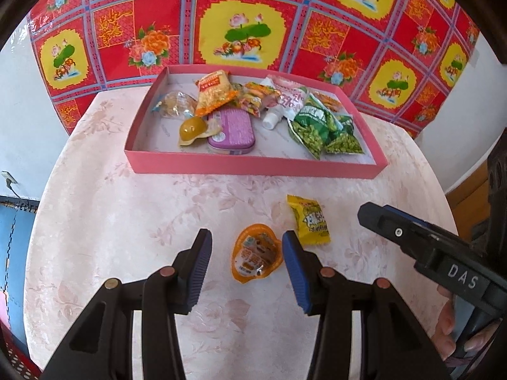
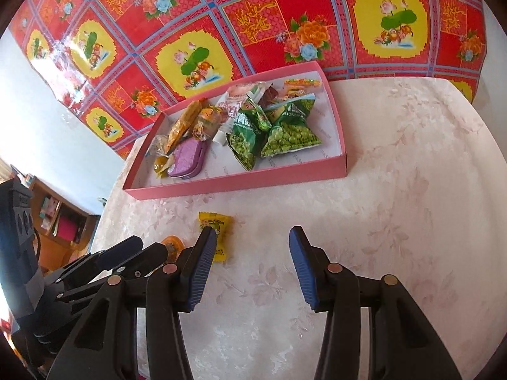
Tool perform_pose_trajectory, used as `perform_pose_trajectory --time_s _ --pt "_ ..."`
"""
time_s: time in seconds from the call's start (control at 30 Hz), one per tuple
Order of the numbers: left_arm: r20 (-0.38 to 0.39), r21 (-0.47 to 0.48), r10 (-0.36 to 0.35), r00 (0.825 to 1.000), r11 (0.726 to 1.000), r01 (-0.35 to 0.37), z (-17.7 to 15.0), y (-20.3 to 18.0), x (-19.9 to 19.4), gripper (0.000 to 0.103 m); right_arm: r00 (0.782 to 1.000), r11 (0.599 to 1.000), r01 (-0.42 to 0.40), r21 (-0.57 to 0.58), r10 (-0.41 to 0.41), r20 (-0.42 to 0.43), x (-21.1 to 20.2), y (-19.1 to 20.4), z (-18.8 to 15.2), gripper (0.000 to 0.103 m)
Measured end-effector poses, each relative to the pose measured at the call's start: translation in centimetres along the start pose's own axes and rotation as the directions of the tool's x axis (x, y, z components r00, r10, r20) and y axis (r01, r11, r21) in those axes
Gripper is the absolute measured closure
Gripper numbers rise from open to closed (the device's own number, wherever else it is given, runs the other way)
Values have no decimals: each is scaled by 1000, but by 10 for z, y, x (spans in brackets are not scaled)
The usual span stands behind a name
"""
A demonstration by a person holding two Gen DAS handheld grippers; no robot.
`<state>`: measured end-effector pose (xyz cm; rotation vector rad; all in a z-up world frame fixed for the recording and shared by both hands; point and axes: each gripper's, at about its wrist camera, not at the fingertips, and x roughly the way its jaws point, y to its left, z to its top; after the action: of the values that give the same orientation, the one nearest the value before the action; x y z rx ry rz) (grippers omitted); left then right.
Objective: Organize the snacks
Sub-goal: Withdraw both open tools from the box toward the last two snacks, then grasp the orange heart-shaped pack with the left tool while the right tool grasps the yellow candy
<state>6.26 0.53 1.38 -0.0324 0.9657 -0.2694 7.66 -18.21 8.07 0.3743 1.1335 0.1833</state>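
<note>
Left gripper (image 1: 247, 247): tilting steeply down over the table, blue ribbed pads spread apart, straddling the orange jelly cup (image 1: 256, 253) without pressing it. Right gripper (image 2: 252, 243): angling down alongside, jaws likewise standing apart with only bare tabletop between them; its left pad is overlapping the yellow candy packet (image 2: 218, 221) in view, whether touching cannot be told. A hand (image 1: 450, 332) is gripping the right tool's handle at the frame edge.

Wall hanging (image 1: 253, 25): glossy red sheet with blue grid lines, yellow lotus medallions and orange flowers, hanging behind the table. Table (image 1: 111, 205): round, wearing a pale pink cloth with a faint woven floral pattern.

Pink box (image 1: 253, 164): shallow, rectangular cardboard tray, sitting at the far side, holding green pea packets (image 1: 320, 126), an orange crisp bag (image 1: 215, 93), a purple ribbed tin (image 1: 233, 133), a white-capped pouch (image 1: 285, 101) and an amber jelly cup (image 1: 193, 129).

Yellow candy packet: crinkled, lying just beside the orange jelly cup, both in front of the box.
</note>
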Motion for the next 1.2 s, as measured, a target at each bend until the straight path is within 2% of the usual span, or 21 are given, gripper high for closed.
perform_pose_trajectory --time_s 0.53,0.7,0.83,1.2 --pt "-3 20 -5 1000 1000 5 -9 -3 17 56 1000 1000 7 8 -7 -18 5 0 0 54" --pt "17 49 5 1000 999 -6 -10 -5 19 65 1000 1000 12 -2 -12 -17 6 2 -1 54" --pt "20 34 0 1000 999 -1 -11 2 18 79 1000 999 14 -30 -14 -11 6 7 -2 54" --pt "19 -20 -20 1000 1000 20 -20 25 8 80 999 995 5 -100 -8 -32 16 23 -4 54"
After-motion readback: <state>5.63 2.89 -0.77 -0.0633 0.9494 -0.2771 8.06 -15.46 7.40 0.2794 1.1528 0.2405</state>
